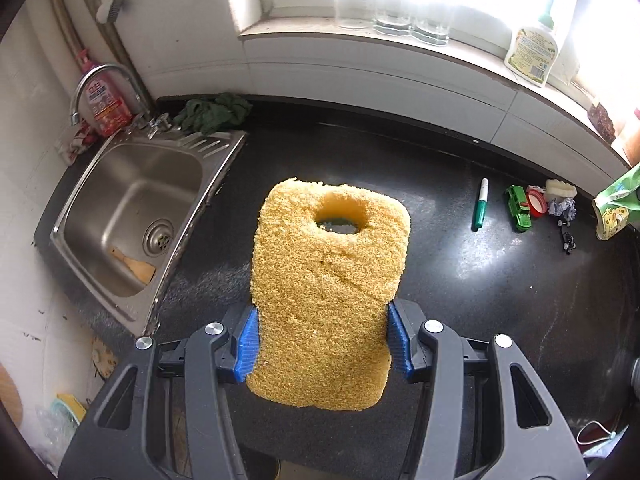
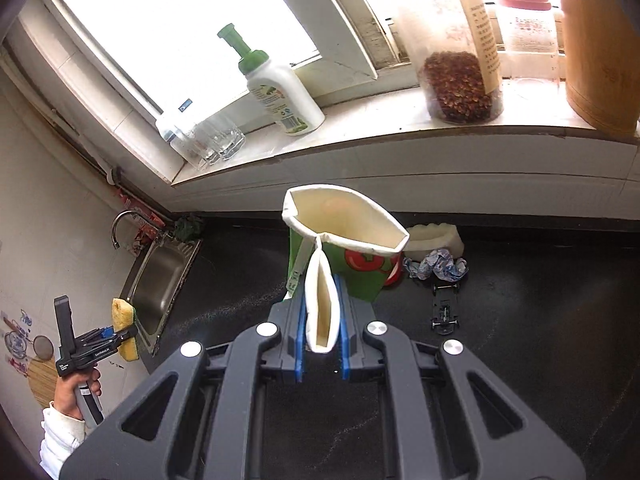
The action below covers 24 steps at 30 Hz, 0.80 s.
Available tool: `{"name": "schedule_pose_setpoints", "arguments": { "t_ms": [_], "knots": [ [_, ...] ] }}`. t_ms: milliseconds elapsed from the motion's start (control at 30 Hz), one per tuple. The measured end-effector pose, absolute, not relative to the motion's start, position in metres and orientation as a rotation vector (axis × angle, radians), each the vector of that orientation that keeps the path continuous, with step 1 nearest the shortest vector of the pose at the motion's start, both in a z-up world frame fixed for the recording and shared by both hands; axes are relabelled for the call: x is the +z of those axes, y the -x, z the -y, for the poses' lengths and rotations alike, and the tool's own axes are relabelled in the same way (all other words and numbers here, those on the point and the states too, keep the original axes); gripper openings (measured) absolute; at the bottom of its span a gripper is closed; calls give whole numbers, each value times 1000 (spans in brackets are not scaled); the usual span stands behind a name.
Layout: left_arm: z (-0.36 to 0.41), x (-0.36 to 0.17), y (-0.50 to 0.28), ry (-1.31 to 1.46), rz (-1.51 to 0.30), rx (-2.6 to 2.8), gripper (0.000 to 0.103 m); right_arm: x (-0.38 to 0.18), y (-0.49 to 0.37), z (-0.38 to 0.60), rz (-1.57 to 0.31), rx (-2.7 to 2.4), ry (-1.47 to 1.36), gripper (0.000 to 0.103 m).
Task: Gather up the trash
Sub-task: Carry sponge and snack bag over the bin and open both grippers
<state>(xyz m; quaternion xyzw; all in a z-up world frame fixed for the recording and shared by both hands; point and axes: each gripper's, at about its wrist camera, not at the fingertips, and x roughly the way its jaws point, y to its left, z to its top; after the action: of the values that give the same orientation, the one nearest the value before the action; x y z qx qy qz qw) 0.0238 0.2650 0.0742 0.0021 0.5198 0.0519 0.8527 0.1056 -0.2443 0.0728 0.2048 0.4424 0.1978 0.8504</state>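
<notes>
Holding phase: left gripper (image 1: pixel 324 344) fingers clamped on yellow sponge (image 1: pixel 328 280), right gripper (image 2: pixel 320 336) fingers clamped on green snack bag (image 2: pixel 344 236); next, likely bagging crumpled wrapper (image 2: pixel 438 264) beside bag.

Black plastic tool (image 1: pixel 324 344) – blue ribbed pads (image 1: pixel 249 344), silver screws; bare hand (image 2: pixel 76 394), white knit sleeve (image 2: pixel 60 440)

In the left wrist view, the sink (image 1: pixel 132 216) lies left, the sponge (image 1: pixel 328 292) centre above the counter (image 1: pixel 480 280), and the pen (image 1: pixel 480 204), toy truck (image 1: pixel 519 208) and crumpled paper (image 1: pixel 562 206) lie right.
</notes>
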Motion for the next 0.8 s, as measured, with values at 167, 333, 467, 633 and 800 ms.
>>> {"name": "schedule_pose_setpoints", "arguments": {
  "t_ms": [167,333,467,633,800],
  "knots": [
    [-311,71,28,59,-1109,223,51,72,-114,177,-962,535,-360,13],
    [-363,71,99,148,-1107,367,51,72,-113,90,-996,686,-278,13],
    [-400,70,162,224,-1105,490,51,72,-101,17,-1025,813,-210,13],
    [-434,65,244,325,-1102,629,51,74,-72,-74,-1062,969,-105,13],
    [-452,57,322,424,-1100,758,51,69,-26,-166,-1101,1115,38,13]
  ]
}}
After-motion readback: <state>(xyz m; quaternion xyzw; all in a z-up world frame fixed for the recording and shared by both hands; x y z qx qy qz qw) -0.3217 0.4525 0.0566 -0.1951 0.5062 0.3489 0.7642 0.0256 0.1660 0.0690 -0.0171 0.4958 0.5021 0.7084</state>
